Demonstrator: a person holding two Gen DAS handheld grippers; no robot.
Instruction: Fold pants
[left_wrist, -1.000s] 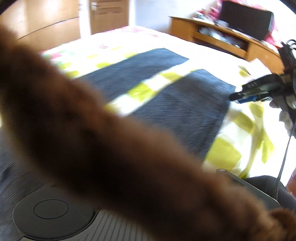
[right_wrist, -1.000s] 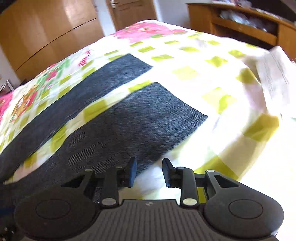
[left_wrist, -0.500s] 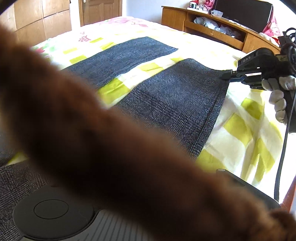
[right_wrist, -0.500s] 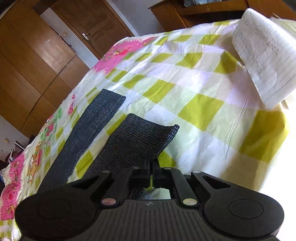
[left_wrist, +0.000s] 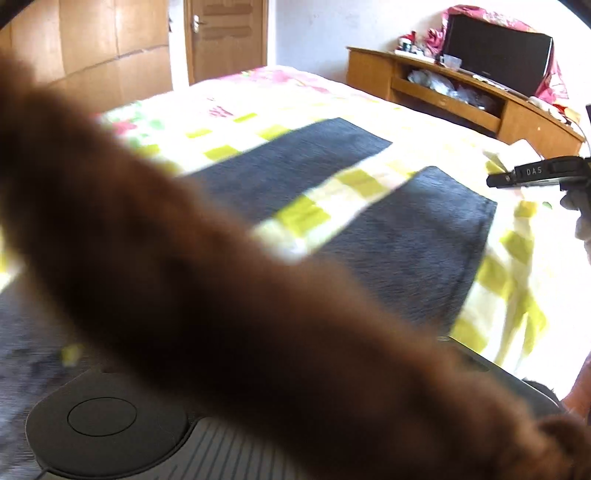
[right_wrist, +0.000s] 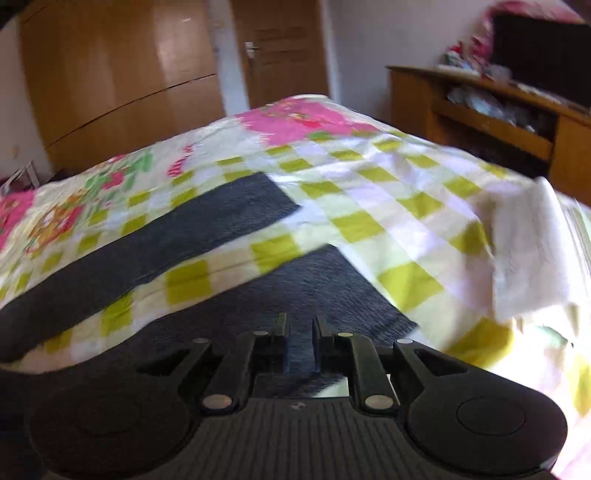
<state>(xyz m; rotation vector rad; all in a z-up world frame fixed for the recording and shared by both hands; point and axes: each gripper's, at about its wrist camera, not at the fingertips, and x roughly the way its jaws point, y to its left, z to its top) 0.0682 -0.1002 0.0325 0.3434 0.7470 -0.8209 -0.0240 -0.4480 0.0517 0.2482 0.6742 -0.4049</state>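
Dark grey pants lie flat on the checked bedspread (right_wrist: 406, 206), legs spread in a V: near leg (left_wrist: 406, 236) (right_wrist: 314, 284), far leg (left_wrist: 295, 158) (right_wrist: 184, 229). My right gripper (right_wrist: 298, 332) hovers just over the near leg's hem, its fingers a narrow gap apart with the cloth showing beneath them. In the left wrist view the right gripper (left_wrist: 493, 181) sits slightly above and to the right of that hem corner, clear of it. A blurred brown furry sleeve (left_wrist: 221, 295) covers the left gripper's fingers; only its body (left_wrist: 103, 421) shows, over the pants' upper part.
A white lined paper (right_wrist: 528, 251) lies on the bed right of the near leg. A wooden TV unit (left_wrist: 443, 96) with a dark screen (left_wrist: 495, 59) stands beyond the bed's right side. Wooden wardrobe (right_wrist: 129, 74) and door at the back.
Half a second ago the right gripper was shut on the near leg's hem; now its fingers stand slightly apart and it has pulled up and back. The leg lies flat.
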